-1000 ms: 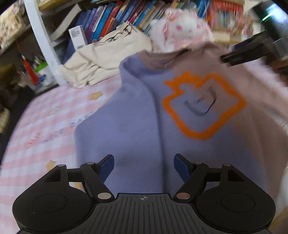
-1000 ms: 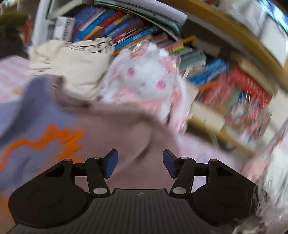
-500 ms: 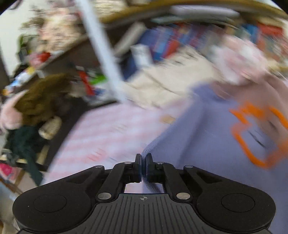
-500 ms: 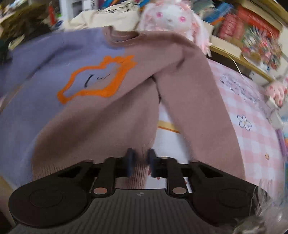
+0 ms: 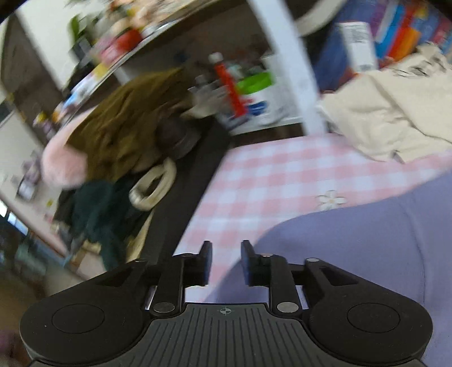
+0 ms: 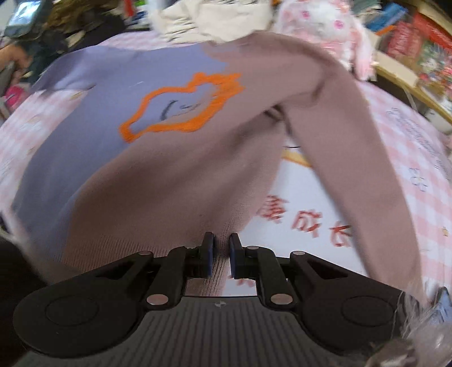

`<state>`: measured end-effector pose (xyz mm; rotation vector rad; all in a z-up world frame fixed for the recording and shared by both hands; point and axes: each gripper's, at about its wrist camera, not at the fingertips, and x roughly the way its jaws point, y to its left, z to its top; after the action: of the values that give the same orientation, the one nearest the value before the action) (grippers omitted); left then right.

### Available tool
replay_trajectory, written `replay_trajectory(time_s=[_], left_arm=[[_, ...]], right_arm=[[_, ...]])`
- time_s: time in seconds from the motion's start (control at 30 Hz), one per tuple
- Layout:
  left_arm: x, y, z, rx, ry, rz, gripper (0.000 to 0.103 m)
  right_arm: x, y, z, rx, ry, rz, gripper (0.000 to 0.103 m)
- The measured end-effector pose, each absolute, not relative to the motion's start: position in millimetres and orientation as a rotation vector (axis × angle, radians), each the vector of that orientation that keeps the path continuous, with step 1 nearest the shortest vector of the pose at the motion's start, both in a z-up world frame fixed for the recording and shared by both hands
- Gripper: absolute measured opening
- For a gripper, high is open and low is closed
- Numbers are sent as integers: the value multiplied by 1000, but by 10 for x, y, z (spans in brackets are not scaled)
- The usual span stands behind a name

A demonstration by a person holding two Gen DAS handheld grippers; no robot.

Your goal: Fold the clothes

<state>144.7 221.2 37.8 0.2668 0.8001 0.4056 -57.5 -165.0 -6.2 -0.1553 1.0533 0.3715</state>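
Note:
A sweater, lilac on one half and mauve-brown on the other with an orange outline on the chest, lies spread on the pink checked bedsheet. My right gripper is shut on its ribbed mauve hem at the near edge. In the left wrist view only the lilac part of the sweater shows, at the lower right. My left gripper is over the lilac edge with its jaws opening. The pads do not press on the cloth, and the bedsheet shows between them.
A cream garment lies crumpled at the bed's far side below a shelf of books. A white post stands there. A plush toy sits behind the sweater. Left of the bed's dark edge is a heap of brown clothes.
My left gripper has let go of the lilac edge, its jaws have parted, and it has swung left toward the bed's edge. The right gripper stays shut on the hem.

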Motion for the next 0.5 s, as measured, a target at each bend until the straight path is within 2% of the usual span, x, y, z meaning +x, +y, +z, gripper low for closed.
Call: replay_trajectory(time_s=[0.07,0.1,0.2,0.47,0.5], left_arm=[[1238,2150,423,228,776,334,39],[1112,2083,431,218,764,288,47],[729,1732,341,217,778,96,60],[207,1012,-72,261,901,-88,62],[206,1011,-77,237,906,-86,65]], right_arm=[[-598,-1607,-66,-152,1068,420,11],[-570,-1606,-75,-154,1073,435,11],[-504,-1632,-72,-151,1078,452,11],[-377,-1839,-75,-128,1041,361,11],[-328,-1898,-72,-129,1026,329,10]])
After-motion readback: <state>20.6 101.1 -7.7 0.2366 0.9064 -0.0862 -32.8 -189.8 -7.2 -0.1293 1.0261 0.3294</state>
